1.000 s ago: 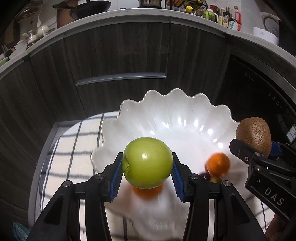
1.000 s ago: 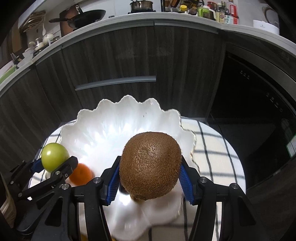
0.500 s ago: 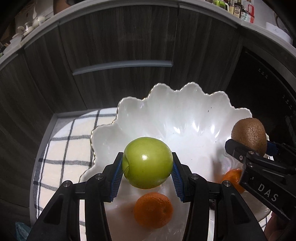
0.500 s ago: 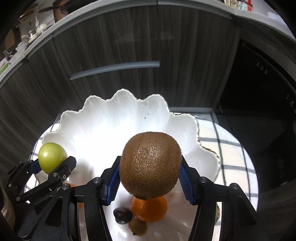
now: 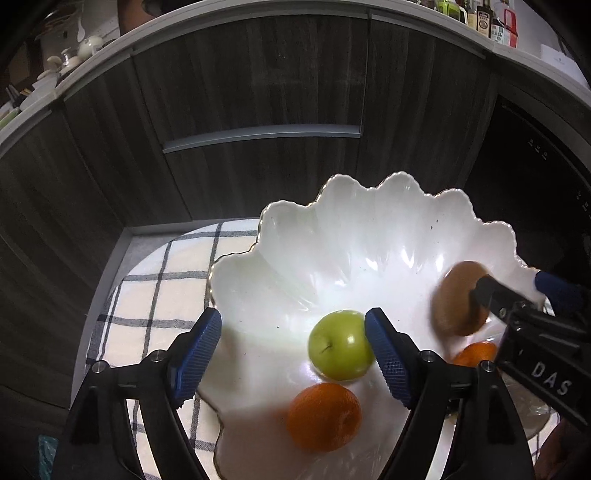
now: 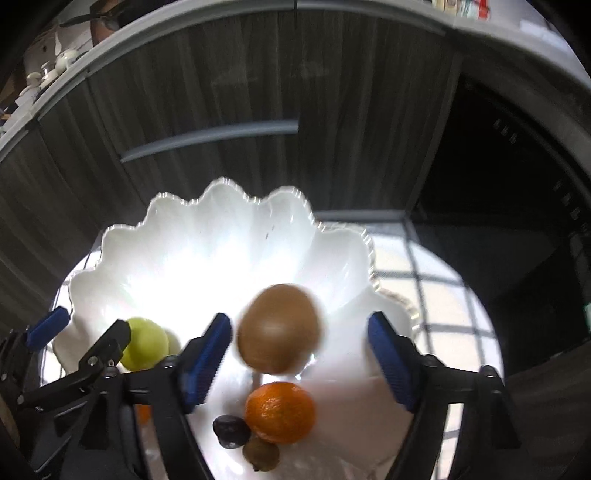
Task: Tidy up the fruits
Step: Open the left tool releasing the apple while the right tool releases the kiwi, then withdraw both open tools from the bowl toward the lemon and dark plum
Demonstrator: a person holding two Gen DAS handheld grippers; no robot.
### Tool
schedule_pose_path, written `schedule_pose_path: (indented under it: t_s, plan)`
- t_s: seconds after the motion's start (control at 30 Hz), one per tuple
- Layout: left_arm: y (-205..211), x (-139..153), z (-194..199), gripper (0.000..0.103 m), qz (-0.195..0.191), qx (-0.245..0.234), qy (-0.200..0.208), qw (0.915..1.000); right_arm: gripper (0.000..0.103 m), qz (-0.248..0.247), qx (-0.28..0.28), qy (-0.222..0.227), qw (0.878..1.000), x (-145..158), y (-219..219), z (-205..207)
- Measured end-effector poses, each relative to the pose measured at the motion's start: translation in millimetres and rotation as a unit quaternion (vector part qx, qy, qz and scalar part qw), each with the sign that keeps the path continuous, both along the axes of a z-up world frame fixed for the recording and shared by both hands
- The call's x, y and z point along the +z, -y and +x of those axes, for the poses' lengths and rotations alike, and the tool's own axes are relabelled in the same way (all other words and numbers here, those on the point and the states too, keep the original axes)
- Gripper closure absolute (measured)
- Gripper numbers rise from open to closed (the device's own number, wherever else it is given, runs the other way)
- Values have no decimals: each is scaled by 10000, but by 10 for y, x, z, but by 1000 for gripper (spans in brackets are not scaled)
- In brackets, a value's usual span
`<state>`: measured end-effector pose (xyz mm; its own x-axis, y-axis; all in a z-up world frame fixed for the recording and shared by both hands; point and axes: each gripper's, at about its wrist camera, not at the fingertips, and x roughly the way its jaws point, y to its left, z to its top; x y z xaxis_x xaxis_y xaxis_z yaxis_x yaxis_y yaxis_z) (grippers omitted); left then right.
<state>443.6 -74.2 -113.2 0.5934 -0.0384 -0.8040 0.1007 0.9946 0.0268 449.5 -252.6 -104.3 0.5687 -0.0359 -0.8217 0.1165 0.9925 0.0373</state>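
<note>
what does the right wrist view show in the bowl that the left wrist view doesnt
Only the right wrist view shows a dark plum-like fruit and a small brown fruit beside an orange. Only the left wrist view shows a second orange fully, near the bowl's front. Both show the white scalloped bowl, the green apple, the blurred kiwi, the checked cloth, and the left gripper and right gripper open.

Dark kitchen cabinets behind a small cloth-covered table

Dark wood-grain cabinets (image 5: 258,92) with a grey handle (image 5: 262,134) are seen at the far side under a pale countertop (image 5: 92,66), where bottles (image 5: 487,22) stand far right; a checked cloth (image 5: 155,295) is spread near, and a black appliance (image 5: 535,166) is set right.
</note>
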Motion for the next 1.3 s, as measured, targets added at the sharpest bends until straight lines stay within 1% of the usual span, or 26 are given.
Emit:
schedule_pose_path:
  t_s: [0.1,0.2,0.27,0.43,0.5,0.6,0.7,0.77,1.0,1.3]
  plan:
    - [-17,108,-47,17,-71,28,77,9999,23,-51,-51,139,9999,144,24,-42]
    - [-11,266,-120,15,-65,6,241,9997,23,-26,-112,286,9995,301,72,-97]
    - [-3,367,-179,12,-14,-4,330,9995,23,-15,-151,383,9992,397,98,-185]
    - [-21,642,-426,5,107,29,671,9977,23,29,-230,595,9980,624,153,-526]
    - [-27,738,-561,3,155,54,765,9969,23,33,-241,673,9974,696,164,-673]
    - [-45,838,-724,2,124,66,803,9967,23,59,-281,754,9967,783,170,-881]
    - [-39,927,-933,2,247,43,918,9955,23,73,-321,815,9961,852,169,-1067]
    - [-59,969,-1066,2,276,39,980,9948,23,64,-316,862,9958,887,160,-1181]
    - [-179,1034,-1494,1,184,126,1027,9945,23,28,-281,951,9951,990,105,-1567]
    - [-244,920,-1831,1,205,149,1009,9946,23,-54,-219,940,9953,915,26,-1903]
